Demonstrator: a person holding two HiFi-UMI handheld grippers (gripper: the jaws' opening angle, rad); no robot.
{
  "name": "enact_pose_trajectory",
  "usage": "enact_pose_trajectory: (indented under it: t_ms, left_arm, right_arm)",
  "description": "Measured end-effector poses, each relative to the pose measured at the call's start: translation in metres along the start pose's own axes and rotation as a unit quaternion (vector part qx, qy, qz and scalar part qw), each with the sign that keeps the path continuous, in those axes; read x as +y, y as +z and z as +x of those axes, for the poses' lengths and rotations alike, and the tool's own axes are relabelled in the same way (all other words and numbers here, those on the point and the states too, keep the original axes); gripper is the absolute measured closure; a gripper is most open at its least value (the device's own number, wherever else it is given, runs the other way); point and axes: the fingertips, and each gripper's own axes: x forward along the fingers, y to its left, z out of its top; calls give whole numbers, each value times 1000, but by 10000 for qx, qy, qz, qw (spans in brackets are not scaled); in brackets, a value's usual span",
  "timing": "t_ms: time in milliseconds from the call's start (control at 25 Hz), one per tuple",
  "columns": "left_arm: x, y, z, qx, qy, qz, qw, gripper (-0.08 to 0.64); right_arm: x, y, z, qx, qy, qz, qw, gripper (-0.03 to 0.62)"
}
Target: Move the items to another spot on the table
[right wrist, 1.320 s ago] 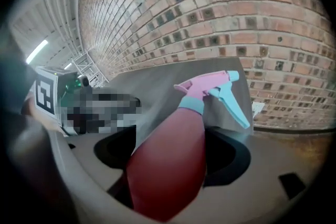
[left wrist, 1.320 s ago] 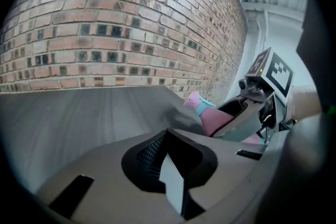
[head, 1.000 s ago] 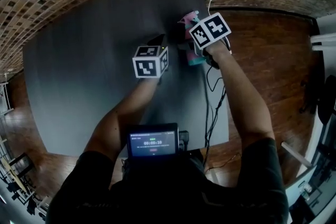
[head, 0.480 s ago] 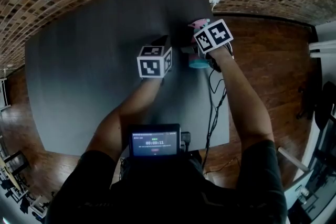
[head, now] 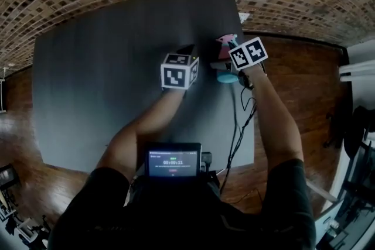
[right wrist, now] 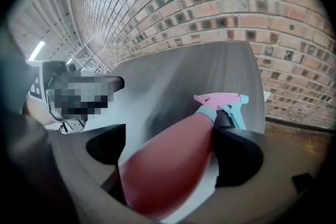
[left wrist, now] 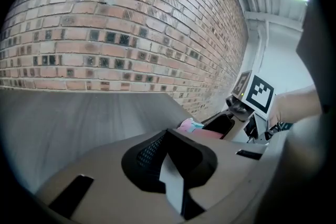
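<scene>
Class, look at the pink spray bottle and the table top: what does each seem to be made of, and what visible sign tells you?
Spray bottle: most likely plastic. The body is smooth and evenly pink, and the trigger head is moulded in pink and teal.
Table top: dark grey and matt, with faint straight streaks. It may be laminate or painted board; the look leaves that open.

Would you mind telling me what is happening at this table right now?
A person is working at a dark grey table with a two-jaw gripper in each hand. The right gripper has a pink spray bottle with a teal trigger between its jaws, near the table's right edge. The jaws have just been opening and stand wide, so the bottle looks released. The left gripper is shut and empty, held over the table beside it.
</scene>
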Motion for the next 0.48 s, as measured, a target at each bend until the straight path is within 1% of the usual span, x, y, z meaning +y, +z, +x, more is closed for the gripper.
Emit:
enact_pose_trajectory:
  t_ms: [80,160,280,360,400,480]
  left_arm:
    - [2,-1,-11,-30,28,-117,9999,561]
    - [1,4,-25,-144,-7,-105,9998,561]
    - [-8,28,-51,-442,-153,190,9987,561]
    - [-18,49,-75,-771,-316,371,9958,561]
    - [-22,59,-89,-956,-402,421,9937,561]
    - [-30,77,-122,-1292,-544,478,9890,561]
  right_arm:
    - [6,0,-9,-91,-80,-71,9999,58]
    - [15,8,-29,-377,-255,-135,9989,58]
    - [38,31,-68,-1035,-529,-211,9930,60]
    - [62,44,-94,-1462,-660,-322,9865,60]
    - [78,48,-107,-1681,-703,-377,9825,86]
    - [111,53,-133,-2137,-741,-438,9731,179]
